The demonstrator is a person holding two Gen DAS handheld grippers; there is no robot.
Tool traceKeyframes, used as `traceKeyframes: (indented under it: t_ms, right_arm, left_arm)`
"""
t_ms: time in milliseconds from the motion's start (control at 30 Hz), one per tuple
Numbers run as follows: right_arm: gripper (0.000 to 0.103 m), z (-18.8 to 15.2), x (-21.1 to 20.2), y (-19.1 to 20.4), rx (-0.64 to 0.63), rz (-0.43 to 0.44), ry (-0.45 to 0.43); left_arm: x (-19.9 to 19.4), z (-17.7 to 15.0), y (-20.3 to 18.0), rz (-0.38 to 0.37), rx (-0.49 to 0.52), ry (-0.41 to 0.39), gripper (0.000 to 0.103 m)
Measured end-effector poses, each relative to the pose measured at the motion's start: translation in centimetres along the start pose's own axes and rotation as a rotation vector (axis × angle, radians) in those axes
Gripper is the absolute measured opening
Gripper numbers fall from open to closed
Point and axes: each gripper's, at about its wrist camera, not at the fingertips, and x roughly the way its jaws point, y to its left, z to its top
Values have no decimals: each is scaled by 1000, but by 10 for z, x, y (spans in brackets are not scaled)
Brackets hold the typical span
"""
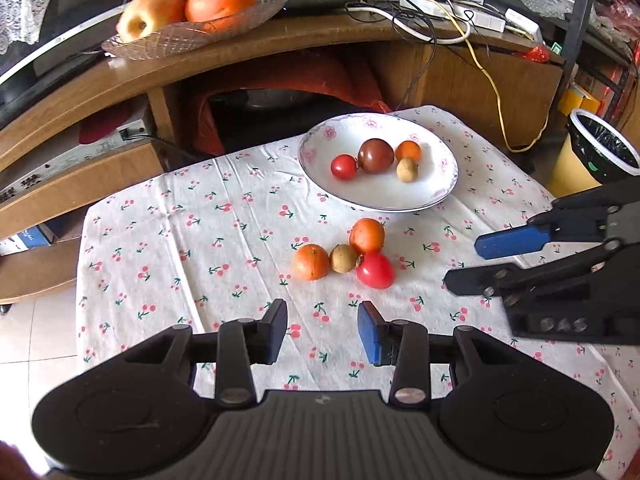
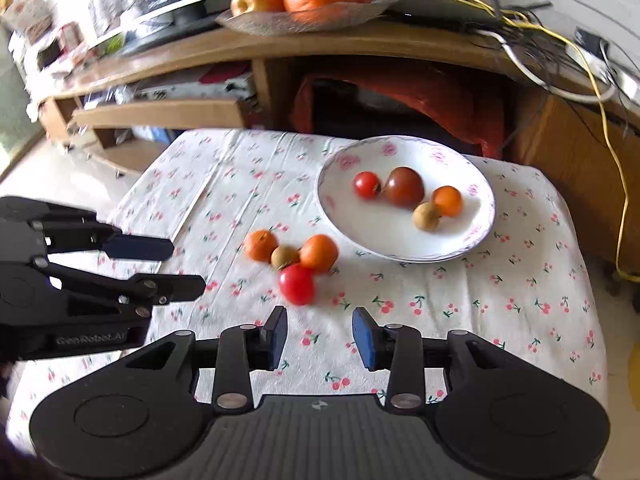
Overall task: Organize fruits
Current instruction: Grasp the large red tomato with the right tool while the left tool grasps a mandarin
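A white floral plate point(image 1: 384, 196) point(image 2: 360, 232) on the cherry-print cloth holds a red tomato point(image 1: 343, 166), a dark tomato point(image 1: 375, 155), a small orange point(image 1: 408, 151) and a tan fruit point(image 1: 407, 170). In front of it lie two small oranges point(image 1: 311, 261) point(image 1: 367, 235), a tan fruit point(image 1: 343, 258) and a red tomato point(image 1: 375, 270) point(image 2: 296, 283). My left gripper point(image 1: 322, 330) is open and empty, just short of this cluster. My right gripper point(image 2: 319, 338) is open and empty, also short of it. Each shows in the other's view, the right one point(image 1: 468, 264) and the left one point(image 2: 188, 268).
A wooden TV stand point(image 1: 280, 40) stands behind the table with a glass bowl point(image 1: 240, 20) of large oranges and an apple, plus cables and a power strip point(image 1: 480, 16). A yellow bin point(image 1: 596, 156) stands at the right. Tiled floor lies to the left.
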Motion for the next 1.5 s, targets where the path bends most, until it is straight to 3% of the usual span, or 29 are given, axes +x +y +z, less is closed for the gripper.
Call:
traceKeyframes:
  t_ms: [267, 667, 800, 967, 1133, 1500]
  right_arm:
    - [33, 5, 44, 1, -19, 24, 33]
    - [33, 15, 78, 6, -41, 88, 56]
    - [23, 15, 79, 5, -49, 71, 48]
    - [22, 16, 69, -3, -13, 89, 59]
    - [23, 10, 57, -15, 43, 111, 71]
    - [23, -9, 54, -30, 101, 158, 113]
  left_arm:
    - [15, 0, 19, -61, -38, 2, 48]
    - [35, 0, 27, -66, 25, 26, 48]
    - [40, 2, 25, -84, 30, 24, 48]
    - [51, 7, 19, -104, 58, 9, 48]
    - [71, 10, 13, -71, 122, -15, 48]
    - [93, 11, 21, -84, 116, -41, 47]
